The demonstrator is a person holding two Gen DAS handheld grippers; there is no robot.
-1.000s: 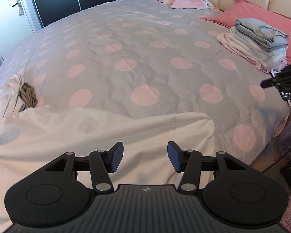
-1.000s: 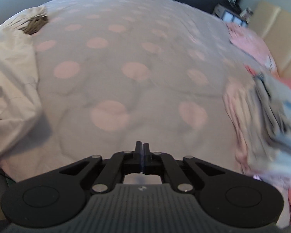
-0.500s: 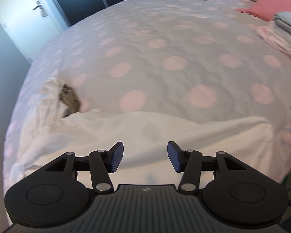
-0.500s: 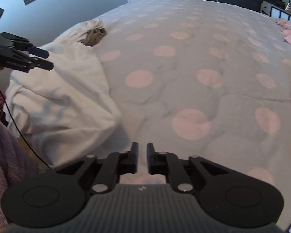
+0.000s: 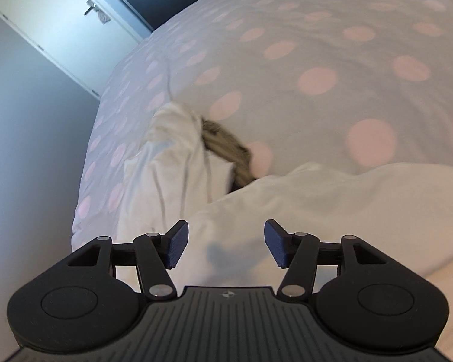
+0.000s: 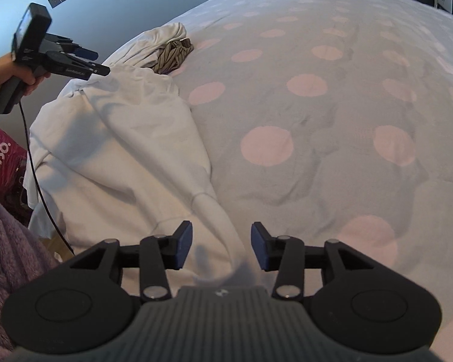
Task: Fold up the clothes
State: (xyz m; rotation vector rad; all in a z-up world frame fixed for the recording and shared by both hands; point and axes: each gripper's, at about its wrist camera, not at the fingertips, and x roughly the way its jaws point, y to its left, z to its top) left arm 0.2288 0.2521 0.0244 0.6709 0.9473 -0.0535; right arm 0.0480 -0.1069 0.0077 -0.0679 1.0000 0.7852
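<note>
A crumpled white garment (image 6: 120,157) lies along the near edge of the bed, also filling the lower half of the left wrist view as the white garment (image 5: 317,205). A striped brown-grey piece of clothing (image 6: 173,54) lies bunched at its far end, seen as the striped piece (image 5: 226,147) on the left. My right gripper (image 6: 222,246) hovers over the garment's near corner, jaws opening, nothing pressed between them. My left gripper (image 5: 225,247) hangs over the white cloth, jaws opening and empty; it also shows as the left gripper (image 6: 87,60) held by a hand above the garment.
The bed's grey cover with pink dots (image 6: 332,105) spreads to the right and back. A white door (image 5: 60,21) and grey wall stand at the left. A red bag (image 6: 0,163) and a purple fleece sleeve (image 6: 6,253) sit beside the bed edge.
Both views have swung left, away from the folded stack, toward the white garment. The right gripper went from shut to open. The left gripper's jaws widened slightly.
</note>
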